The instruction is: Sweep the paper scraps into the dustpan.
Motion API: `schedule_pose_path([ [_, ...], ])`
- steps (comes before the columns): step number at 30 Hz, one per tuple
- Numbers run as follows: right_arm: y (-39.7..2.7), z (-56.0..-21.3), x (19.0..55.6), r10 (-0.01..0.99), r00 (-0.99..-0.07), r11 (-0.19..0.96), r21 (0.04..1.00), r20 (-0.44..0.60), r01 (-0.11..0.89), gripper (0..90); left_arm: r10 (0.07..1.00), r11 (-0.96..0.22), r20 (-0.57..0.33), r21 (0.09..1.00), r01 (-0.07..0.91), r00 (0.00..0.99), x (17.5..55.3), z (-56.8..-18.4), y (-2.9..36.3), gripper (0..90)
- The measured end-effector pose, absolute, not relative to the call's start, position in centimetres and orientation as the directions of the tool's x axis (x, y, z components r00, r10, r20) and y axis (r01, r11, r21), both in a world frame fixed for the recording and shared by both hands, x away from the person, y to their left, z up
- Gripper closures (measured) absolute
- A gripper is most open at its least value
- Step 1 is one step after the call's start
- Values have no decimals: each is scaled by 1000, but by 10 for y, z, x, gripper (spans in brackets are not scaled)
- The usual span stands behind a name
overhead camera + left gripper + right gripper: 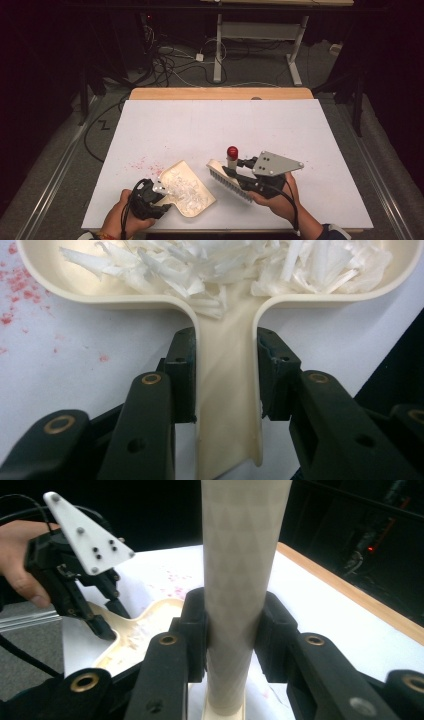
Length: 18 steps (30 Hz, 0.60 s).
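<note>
Two grippers are engaged. We find the left gripper [226,370] clamped on the cream dustpan's [227,405] handle, its tray of white shreds [225,265] directly ahead of the jaws. We find the right gripper [231,630] clamped on the brush [231,183] handle, bristles facing the dustpan, just beside the pan.

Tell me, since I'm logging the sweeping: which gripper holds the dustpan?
The left gripper, clamped on the cream dustpan's handle with white shreds inside; the right gripper grips the brush handle.
</note>
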State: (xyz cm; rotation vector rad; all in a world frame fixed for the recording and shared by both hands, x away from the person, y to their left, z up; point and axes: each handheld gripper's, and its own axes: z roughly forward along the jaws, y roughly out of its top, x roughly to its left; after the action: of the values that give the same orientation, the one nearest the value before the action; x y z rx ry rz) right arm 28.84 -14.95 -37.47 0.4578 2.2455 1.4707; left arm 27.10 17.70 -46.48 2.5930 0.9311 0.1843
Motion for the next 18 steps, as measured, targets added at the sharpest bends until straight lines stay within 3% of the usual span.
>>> schedule_pose_path([
  [18, -235, -363, 291, 657, -737, 351, 930, -158, 113, 705, 680, -646, -32, 446, 620, 732, 284, -468, 181, 634],
])
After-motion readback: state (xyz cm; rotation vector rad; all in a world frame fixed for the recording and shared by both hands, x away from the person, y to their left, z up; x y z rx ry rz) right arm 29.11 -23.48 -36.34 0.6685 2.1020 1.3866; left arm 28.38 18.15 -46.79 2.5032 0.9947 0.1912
